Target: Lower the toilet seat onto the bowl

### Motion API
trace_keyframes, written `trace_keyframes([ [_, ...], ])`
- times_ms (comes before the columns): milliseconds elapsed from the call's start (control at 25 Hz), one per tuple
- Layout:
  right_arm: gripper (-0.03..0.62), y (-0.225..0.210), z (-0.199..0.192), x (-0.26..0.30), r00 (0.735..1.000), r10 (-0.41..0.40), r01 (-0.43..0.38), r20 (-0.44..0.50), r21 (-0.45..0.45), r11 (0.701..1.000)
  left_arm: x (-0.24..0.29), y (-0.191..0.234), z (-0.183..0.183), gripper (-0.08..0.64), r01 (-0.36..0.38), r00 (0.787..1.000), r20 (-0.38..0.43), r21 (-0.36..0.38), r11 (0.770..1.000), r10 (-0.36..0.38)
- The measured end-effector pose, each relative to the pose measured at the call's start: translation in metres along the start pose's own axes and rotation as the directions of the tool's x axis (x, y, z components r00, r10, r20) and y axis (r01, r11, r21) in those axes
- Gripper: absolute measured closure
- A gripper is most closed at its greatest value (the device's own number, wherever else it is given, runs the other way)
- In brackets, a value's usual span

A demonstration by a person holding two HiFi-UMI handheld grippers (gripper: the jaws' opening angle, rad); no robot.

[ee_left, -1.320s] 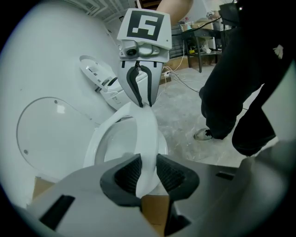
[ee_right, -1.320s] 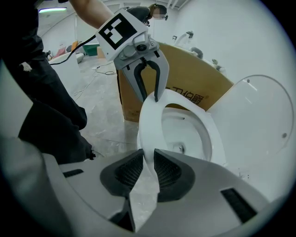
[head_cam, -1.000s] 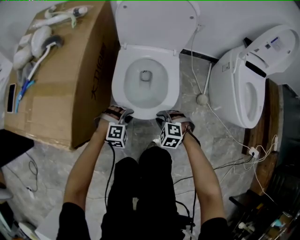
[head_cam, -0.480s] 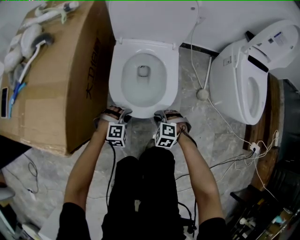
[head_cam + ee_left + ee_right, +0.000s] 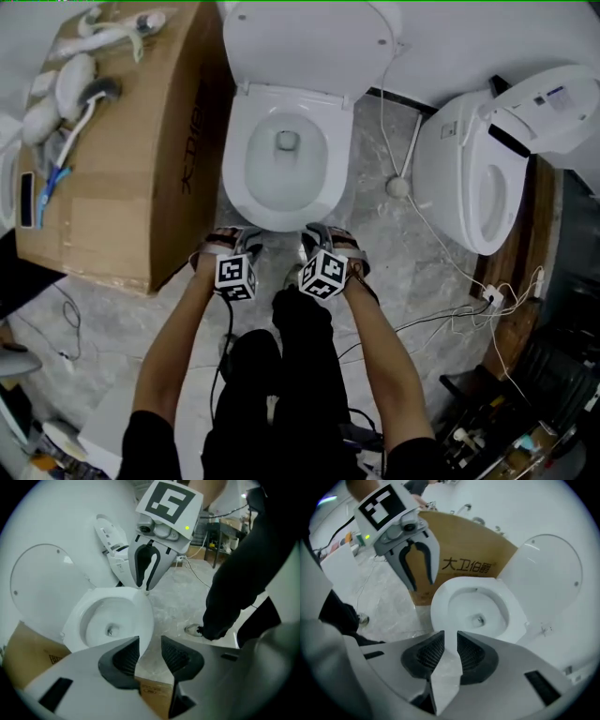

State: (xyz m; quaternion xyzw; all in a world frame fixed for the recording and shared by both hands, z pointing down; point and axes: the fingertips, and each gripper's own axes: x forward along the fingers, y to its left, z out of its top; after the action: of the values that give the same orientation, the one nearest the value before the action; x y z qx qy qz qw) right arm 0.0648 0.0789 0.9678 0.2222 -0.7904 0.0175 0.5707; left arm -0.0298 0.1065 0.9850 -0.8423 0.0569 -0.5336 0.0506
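The white toilet seat (image 5: pixel 241 164) lies flat on the bowl, and its lid (image 5: pixel 309 42) stands up against the wall. My left gripper (image 5: pixel 247 240) and right gripper (image 5: pixel 312 234) hover side by side just in front of the bowl's front rim, not touching it. In the left gripper view the jaws of the left gripper (image 5: pixel 150 652) are opening, with only the floor and the seat (image 5: pixel 138 616) edge beyond the gap. The right gripper (image 5: pixel 450 649) shows a narrower gap that is also opening, with nothing between its pads.
A large cardboard box (image 5: pixel 122 150) with brushes (image 5: pixel 75 89) on top stands left of the toilet. A second toilet (image 5: pixel 473 178) sits at the right, with cables (image 5: pixel 441 248) trailing over the marble floor. The person's dark-trousered legs (image 5: pixel 281 375) are right behind the grippers.
Both grippers have drawn back a little from the bowl's front rim and moved closer together, and their jaws have parted. The seat stays down.
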Motion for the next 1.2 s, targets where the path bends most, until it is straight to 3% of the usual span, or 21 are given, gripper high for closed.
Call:
trace_keyframes([
  [120, 0.506, -0.036, 0.025, -0.067, 0.995, -0.036, 0.019, 0.088, 0.183, 0.983, -0.065, 0.014, 0.044, 0.454, -0.022, 0.997, 0.075, -0.171, 0.985, 0.035],
  [240, 0.515, -0.072, 0.047, -0.146, 0.982, -0.088, 0.022, 0.170, 0.356, 0.934, -0.133, 0.020, 0.086, 0.477, 0.027, 0.983, 0.178, -0.420, 0.907, 0.053],
  [360, 0.526, -0.110, 0.068, -0.218, 0.961, -0.164, 0.050, 0.222, 0.444, 0.895, -0.199, 0.041, 0.116, 0.507, -0.040, 0.969, 0.188, -0.524, 0.851, 0.162],
  [440, 0.534, -0.132, 0.081, -0.266, 0.939, -0.222, 0.072, 0.262, 0.482, 0.873, -0.245, 0.062, 0.137, 0.528, -0.093, 0.945, 0.202, -0.589, 0.803, 0.257],
  [520, 0.540, -0.153, 0.093, -0.311, 0.913, -0.281, 0.084, 0.297, 0.535, 0.841, -0.293, 0.087, 0.160, 0.535, -0.121, 0.902, 0.232, -0.673, 0.730, 0.363],
  [640, 0.541, -0.187, 0.112, -0.366, 0.868, -0.364, 0.082, 0.338, 0.625, 0.776, -0.361, 0.130, 0.185, 0.537, -0.169, 0.820, 0.244, -0.761, 0.627, 0.517],
  [760, 0.548, -0.217, 0.136, -0.411, 0.818, -0.429, 0.051, 0.384, 0.695, 0.717, -0.424, 0.171, 0.205, 0.537, -0.208, 0.727, 0.257, -0.802, 0.560, 0.637],
  [920, 0.557, -0.238, 0.168, -0.475, 0.735, -0.507, 0.008, 0.449, 0.743, 0.670, -0.496, 0.194, 0.234, 0.537, -0.189, 0.617, 0.312, -0.833, 0.520, 0.723],
  [1000, 0.560, -0.245, 0.182, -0.504, 0.697, -0.540, 0.003, 0.472, 0.751, 0.660, -0.523, 0.199, 0.247, 0.537, -0.178, 0.573, 0.343, -0.834, 0.522, 0.744],
  [1200, 0.560, -0.247, 0.210, -0.549, 0.635, -0.584, -0.005, 0.506, 0.758, 0.652, -0.570, 0.201, 0.263, 0.537, -0.194, 0.507, 0.387, -0.820, 0.539, 0.770],
])
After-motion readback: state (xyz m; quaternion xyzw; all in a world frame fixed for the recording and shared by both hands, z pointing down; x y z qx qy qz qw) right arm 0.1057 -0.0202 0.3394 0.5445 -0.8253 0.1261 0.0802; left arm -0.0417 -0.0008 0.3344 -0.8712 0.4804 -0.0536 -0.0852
